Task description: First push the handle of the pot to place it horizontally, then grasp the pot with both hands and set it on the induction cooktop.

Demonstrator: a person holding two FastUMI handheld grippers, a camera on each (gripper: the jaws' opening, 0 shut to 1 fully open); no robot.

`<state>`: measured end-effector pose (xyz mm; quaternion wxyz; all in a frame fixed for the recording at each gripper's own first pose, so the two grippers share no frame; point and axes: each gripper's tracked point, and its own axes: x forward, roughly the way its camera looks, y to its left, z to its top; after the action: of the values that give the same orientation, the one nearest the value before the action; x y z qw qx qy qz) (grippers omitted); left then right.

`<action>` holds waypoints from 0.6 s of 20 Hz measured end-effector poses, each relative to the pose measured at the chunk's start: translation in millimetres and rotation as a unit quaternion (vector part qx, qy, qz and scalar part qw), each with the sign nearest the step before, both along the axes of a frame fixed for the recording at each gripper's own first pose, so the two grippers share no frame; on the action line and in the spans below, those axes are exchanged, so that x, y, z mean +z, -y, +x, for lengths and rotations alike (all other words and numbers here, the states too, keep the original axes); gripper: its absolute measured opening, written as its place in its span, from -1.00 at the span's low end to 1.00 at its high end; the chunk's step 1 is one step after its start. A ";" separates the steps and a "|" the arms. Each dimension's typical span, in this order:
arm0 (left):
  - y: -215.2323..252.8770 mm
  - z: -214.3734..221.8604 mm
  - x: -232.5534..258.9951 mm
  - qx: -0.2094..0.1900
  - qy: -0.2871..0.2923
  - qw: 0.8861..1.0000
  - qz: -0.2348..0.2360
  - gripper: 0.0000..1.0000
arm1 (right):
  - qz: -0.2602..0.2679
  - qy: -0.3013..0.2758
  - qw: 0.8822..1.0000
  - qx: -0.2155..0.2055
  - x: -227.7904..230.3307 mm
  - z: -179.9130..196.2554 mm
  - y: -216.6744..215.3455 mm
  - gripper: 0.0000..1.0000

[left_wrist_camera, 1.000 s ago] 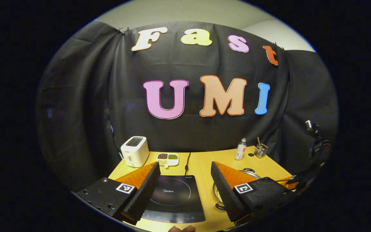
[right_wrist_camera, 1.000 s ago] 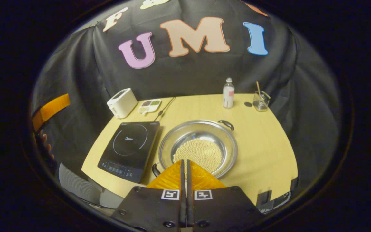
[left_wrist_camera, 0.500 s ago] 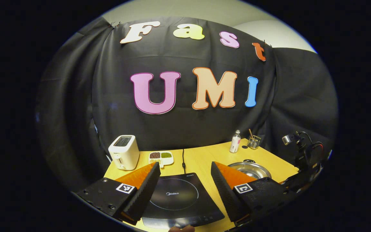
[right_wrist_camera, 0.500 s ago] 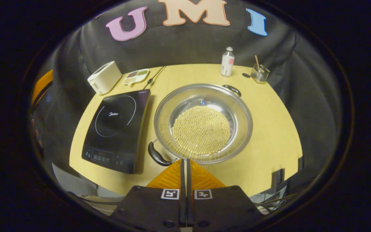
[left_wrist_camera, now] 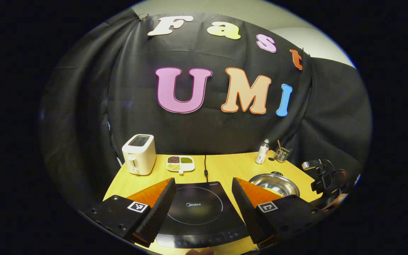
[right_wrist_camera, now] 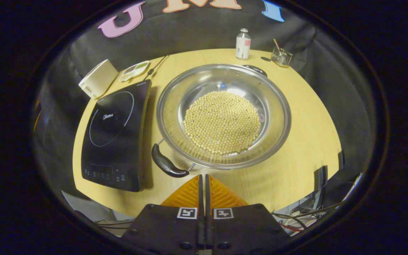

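Dropped closer over the round steel pot (right_wrist_camera: 223,115) of pale beans. Right gripper (right_wrist_camera: 204,182) pinched together, empty, near its black loop handle (right_wrist_camera: 166,163) at seven o'clock; left gripper (left_wrist_camera: 201,207) spread wide above the black induction cooktop (left_wrist_camera: 198,210). Judged first step: nudge handle sideways.

The pot (right_wrist_camera: 223,115) sits mid-table (right_wrist_camera: 306,141) with beans (right_wrist_camera: 221,122) in it, the induction cooktop (right_wrist_camera: 115,134) just beside it toward the left edge. Along the back edge stand a toaster (right_wrist_camera: 97,78) and a divided dish (right_wrist_camera: 134,70) at the left corner, a bottle (right_wrist_camera: 243,44) and a glass (right_wrist_camera: 281,56) toward the right.

A white toaster (left_wrist_camera: 139,154), sectioned dish (left_wrist_camera: 180,164), bottle (left_wrist_camera: 262,152) and glass jar (left_wrist_camera: 282,154) line the table's (right_wrist_camera: 306,131) far edge.
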<state>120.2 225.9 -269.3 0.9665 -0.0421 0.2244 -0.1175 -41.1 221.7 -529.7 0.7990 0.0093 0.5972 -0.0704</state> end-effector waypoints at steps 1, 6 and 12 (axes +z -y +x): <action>-5.0 -1.2 -0.3 0.003 0.000 1.000 0.003 0.93 | -0.002 -0.003 1.000 -0.003 -4.7 0.3 -1.9 -0.94; -21.0 -6.8 -7.1 0.022 -0.009 1.000 0.005 0.93 | -0.006 -0.012 1.000 0.006 -15.9 9.6 -16.1 -0.94; -29.0 -9.4 -9.6 0.032 -0.012 0.999 0.004 0.93 | 0.002 -0.008 1.000 0.023 -21.3 19.3 -43.0 -0.94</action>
<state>110.8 254.9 -278.9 0.9671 -0.0464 0.2352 -0.0855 -21.8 264.7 -551.0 0.7958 -0.0038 0.6035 -0.0507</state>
